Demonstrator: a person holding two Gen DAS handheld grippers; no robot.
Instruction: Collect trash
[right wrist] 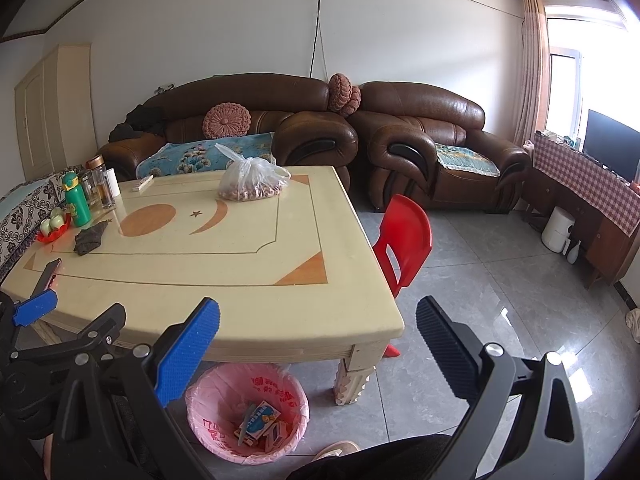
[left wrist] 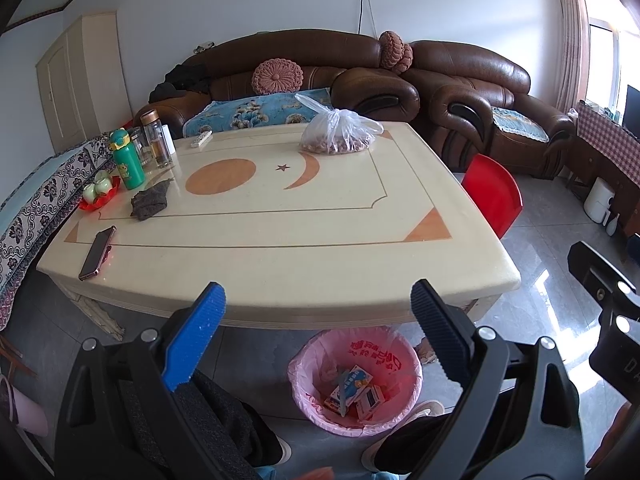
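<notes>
Both tools, left tool [left wrist: 316, 312] and right tool [right wrist: 320, 328], released; trash bin [left wrist: 356, 380] below.

left tongs [left wrist: 316, 302]: black frame | ribbed blue pad | silver screws

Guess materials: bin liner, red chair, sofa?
Bin liner: thin pink plastic film, going by the wrinkles, the rim fold and light glowing through it. Red chair: moulded hard plastic, semi-gloss, one uniform piece with cut-out slots. Sofa: brown leather or faux leather, with shiny highlights and creases; which one is unclear.
</notes>
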